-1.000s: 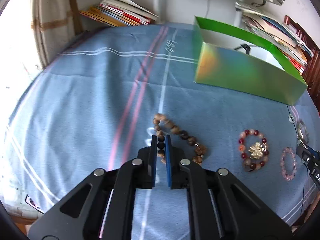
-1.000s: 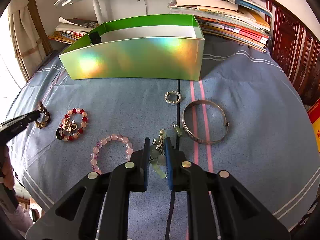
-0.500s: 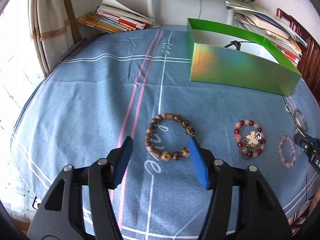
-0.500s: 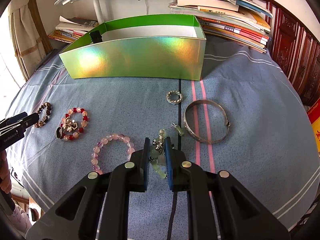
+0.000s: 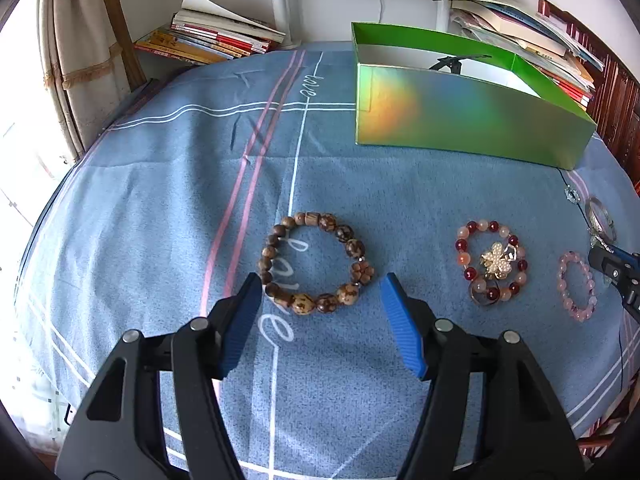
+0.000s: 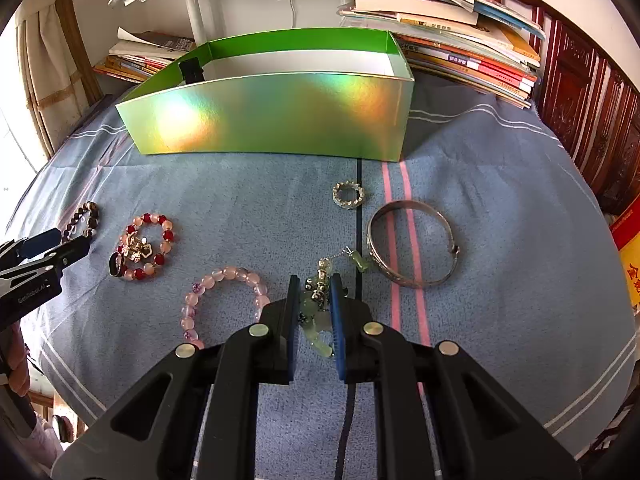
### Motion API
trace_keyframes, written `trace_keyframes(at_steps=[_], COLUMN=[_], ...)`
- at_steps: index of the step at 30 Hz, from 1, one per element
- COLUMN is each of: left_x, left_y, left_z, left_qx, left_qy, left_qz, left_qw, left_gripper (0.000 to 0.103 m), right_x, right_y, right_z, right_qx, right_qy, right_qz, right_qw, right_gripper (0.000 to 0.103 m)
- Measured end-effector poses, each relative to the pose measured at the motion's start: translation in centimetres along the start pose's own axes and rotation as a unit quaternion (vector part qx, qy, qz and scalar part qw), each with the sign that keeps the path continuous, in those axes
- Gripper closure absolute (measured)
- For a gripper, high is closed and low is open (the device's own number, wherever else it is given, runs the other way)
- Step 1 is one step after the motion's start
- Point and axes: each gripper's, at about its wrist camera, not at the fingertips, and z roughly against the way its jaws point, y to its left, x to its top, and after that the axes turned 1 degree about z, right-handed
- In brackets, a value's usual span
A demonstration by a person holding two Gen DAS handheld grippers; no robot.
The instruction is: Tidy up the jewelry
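A blue striped cloth covers the table; books are stacked along the white wall behind a green box. The left gripper hovers low over the cloth, jaws wide, with the wooden bracelet lying just ahead between the tips. The right gripper has its jaws narrow, closed on the jade charm. A pink bracelet lies left of these jaws, a silver bangle right, a ring ahead.
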Motion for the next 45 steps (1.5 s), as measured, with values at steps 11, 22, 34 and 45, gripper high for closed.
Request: trace_keyframes(at_steps=[11, 22, 34, 45], left_x=[-0.16, -0.11, -0.16, -0.14], left_y=[0.07, 0.07, 0.1, 0.12], left_z=[-0.24, -0.41, -0.62, -0.68], left_qx=[0.001, 0.003, 0.002, -0.004], left_qy=[0.002, 0.002, 0.004, 0.003], left_qz=[-0.002, -0.001, -0.001, -0.004], left_qw=[1.0, 1.0, 1.0, 1.0], left_gripper=[0.039, 0.033, 0.026, 0.025], right_x=[0.01, 0.17, 0.26, 0.27], right_y=[0.19, 0.38, 0.62, 0.66], right_z=[-0.03, -0.07, -0.18, -0.18], right_qx=[-0.005, -0.008, -0.013, -0.014], right_qy=[0.001, 0.001, 0.002, 0.002], right_qz=[0.002, 0.005, 0.008, 0.007], right_qw=[1.0, 1.0, 1.0, 1.0], right_gripper=[0.088, 0.087, 0.087, 0.087])
